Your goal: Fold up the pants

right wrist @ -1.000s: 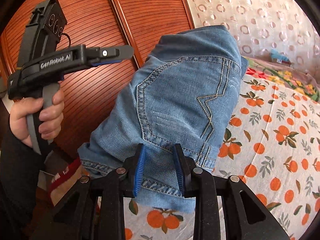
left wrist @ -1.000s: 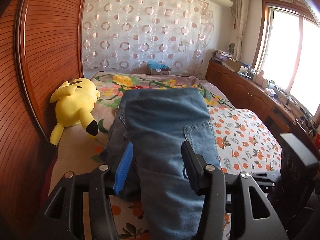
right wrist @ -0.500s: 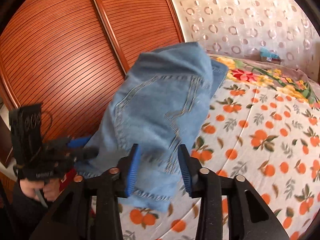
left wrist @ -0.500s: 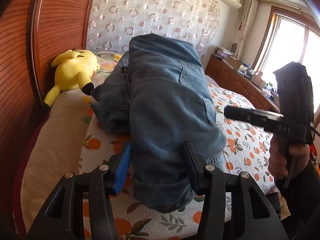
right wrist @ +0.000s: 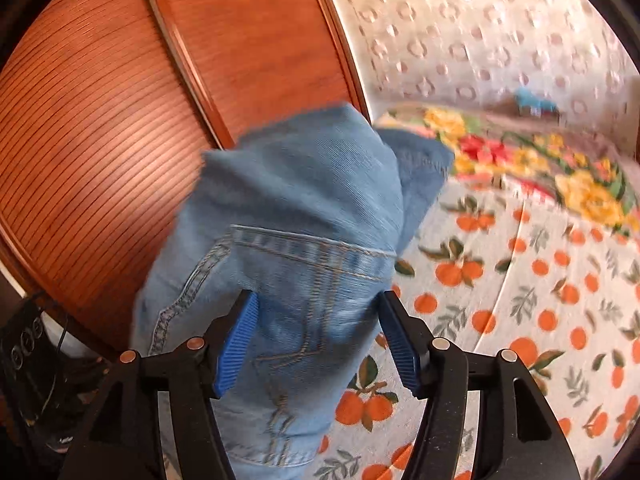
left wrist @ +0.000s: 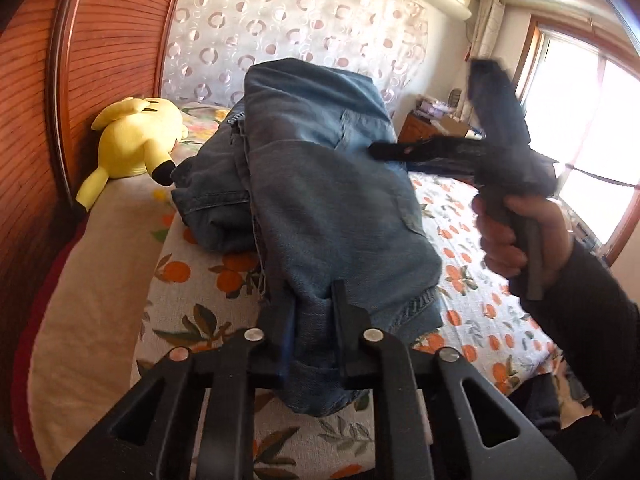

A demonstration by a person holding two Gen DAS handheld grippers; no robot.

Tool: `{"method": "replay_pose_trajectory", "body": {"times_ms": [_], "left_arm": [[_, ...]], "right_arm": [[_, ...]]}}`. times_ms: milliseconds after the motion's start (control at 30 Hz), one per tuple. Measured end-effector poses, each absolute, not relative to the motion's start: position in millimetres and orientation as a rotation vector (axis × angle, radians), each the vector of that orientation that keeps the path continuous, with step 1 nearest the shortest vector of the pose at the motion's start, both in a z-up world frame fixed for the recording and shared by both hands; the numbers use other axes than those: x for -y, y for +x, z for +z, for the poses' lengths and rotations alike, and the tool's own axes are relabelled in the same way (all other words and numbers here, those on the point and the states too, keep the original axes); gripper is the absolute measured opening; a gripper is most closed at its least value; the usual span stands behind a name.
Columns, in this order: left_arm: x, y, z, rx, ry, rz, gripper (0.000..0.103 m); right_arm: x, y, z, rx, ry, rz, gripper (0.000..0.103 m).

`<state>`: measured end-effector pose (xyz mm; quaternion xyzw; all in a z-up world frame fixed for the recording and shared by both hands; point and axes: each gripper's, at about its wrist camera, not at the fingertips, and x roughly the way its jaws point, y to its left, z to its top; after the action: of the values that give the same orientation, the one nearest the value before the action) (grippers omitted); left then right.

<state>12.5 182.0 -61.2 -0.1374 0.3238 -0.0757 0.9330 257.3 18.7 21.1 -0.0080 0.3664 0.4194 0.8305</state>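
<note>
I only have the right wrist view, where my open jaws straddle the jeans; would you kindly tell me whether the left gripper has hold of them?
Observer: Yes, the left gripper is shut on the jeans, pinching a bunched edge nearest its camera.
Operator: Thank you. Is anything else lying near them?
Observer: A yellow plush toy lies by the wooden wardrobe, apart from the jeans.
Operator: How does my right gripper look from there?
Observer: Blurred; the right gripper has its tips near the jeans' upper part, and I cannot tell whether they touch.
</note>
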Motion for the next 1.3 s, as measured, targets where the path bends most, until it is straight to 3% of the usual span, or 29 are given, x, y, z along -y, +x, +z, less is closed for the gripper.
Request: {"method": "replay_pose_trajectory", "body": {"times_ms": [400, 700, 900, 1067, 1100, 1133, 1167, 1233, 1300], "left_arm": [[-181, -5, -72, -0.678, -0.288, -0.127, 0.013], [-185, 1, -75, -0.691, -0.306, -0.125, 0.013], [-186, 6, -75, -0.701, -0.296, -0.122, 0.013], [-186, 5, -78, -0.706, -0.306, -0.125, 0.013], [-186, 5, -78, -0.709, -0.309, -0.125, 0.013], [-186, 6, -79, -0.711, -0.309, -0.124, 0.013], [-186, 6, -79, -0.714, -0.308, -0.121, 0.013], [-185, 8, -80, -0.721, -0.302, -0.115, 0.013], [-185, 10, -83, -0.749, -0.313, -0.104, 0.013]], "right_arm": [[-25, 254, 23, -0.75, -0.054, 0.891, 0.064], [-29, 254, 70, -0.577, -0.208, 0.915, 0.069], [-60, 275, 67, -0.626, -0.331, 0.876, 0.077], [-61, 306, 53, -0.758, -0.226, 0.957, 0.078], [-60, 310, 52, -0.766, -0.199, 0.977, 0.077], [-59, 312, 52, -0.77, -0.18, 1.002, 0.064], [-58, 315, 53, -0.768, -0.172, 1.021, 0.057], [-54, 315, 58, -0.74, -0.165, 1.036, 0.035], [-46, 313, 61, -0.714, -0.113, 1.032, 0.03]]}}
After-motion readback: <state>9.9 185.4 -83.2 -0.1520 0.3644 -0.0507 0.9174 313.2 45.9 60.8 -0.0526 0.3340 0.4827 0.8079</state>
